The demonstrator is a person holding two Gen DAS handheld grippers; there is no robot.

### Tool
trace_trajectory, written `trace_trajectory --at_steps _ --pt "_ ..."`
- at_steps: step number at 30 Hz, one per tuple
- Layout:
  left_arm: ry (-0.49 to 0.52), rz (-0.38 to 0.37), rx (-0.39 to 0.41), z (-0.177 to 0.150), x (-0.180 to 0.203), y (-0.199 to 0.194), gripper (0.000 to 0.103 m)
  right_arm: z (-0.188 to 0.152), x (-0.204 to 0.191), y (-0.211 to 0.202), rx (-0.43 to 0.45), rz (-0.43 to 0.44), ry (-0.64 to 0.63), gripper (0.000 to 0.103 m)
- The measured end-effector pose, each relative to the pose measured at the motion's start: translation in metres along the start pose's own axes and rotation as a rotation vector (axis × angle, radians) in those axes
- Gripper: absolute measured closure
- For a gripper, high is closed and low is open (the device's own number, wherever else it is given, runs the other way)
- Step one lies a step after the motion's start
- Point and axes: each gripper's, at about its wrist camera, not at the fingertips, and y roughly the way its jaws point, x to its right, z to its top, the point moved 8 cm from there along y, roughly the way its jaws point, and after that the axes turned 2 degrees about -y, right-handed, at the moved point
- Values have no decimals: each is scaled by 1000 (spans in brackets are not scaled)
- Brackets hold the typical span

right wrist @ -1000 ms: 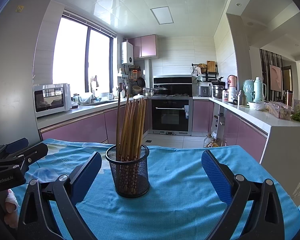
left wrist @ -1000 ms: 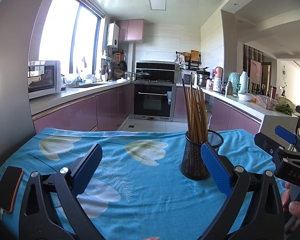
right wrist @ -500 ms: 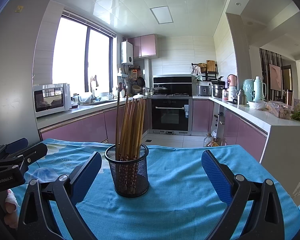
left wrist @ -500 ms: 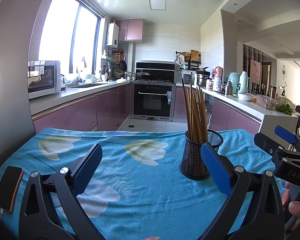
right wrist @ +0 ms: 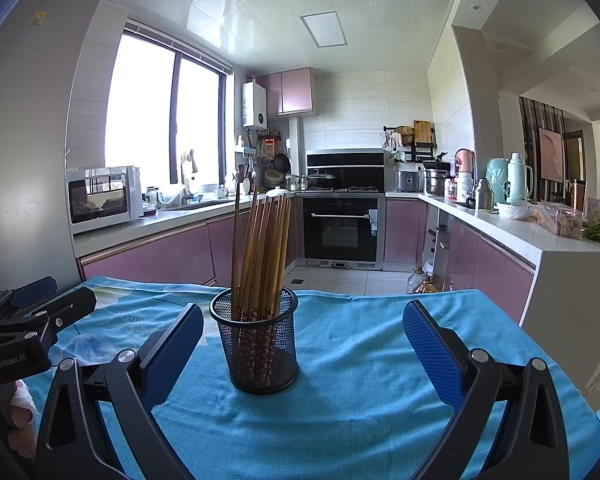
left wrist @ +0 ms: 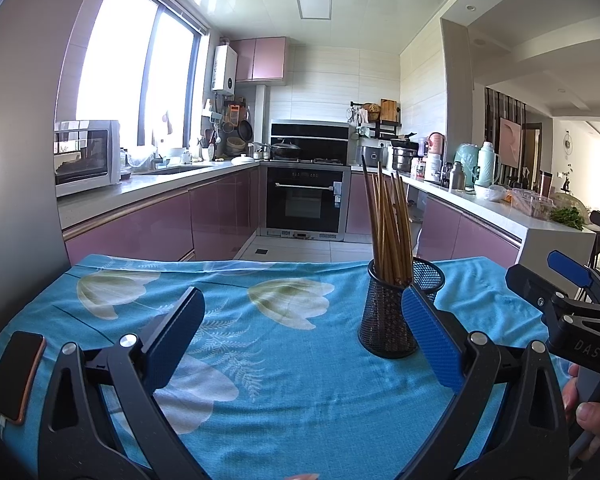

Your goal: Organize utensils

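Chopsticks [right wrist: 262, 248] stand bundled in a black mesh holder [right wrist: 260, 352] on the blue tablecloth [right wrist: 360, 360]. The right gripper [right wrist: 303, 354], jaws spread wide, has the holder just inside its left finger. The left gripper [left wrist: 300, 338], also agape, sits with the holder beside its right finger.

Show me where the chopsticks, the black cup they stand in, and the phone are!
chopsticks [right wrist: 262, 252], right wrist view, middle of the bundle.
black mesh cup [right wrist: 260, 354], right wrist view, its front wall.
phone [left wrist: 16, 376], left wrist view, middle of its dark screen.
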Motion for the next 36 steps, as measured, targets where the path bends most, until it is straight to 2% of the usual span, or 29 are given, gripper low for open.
trace_trajectory --at_steps 23,29,33,36 --pt "-12 9 8 -3 -1 -2 6 -3 0 3 -12 5 3 6" --pt "-11 11 -15 -4 -2 2 6 -5 3 7 -27 0 -3 6" --pt "-36 19 -71 -9 -11 13 6 -17 31 24 -126 -53 1 6" --pt "-43 52 -130 -17 -24 24 6 -43 74 49 -283 -143 1 6"
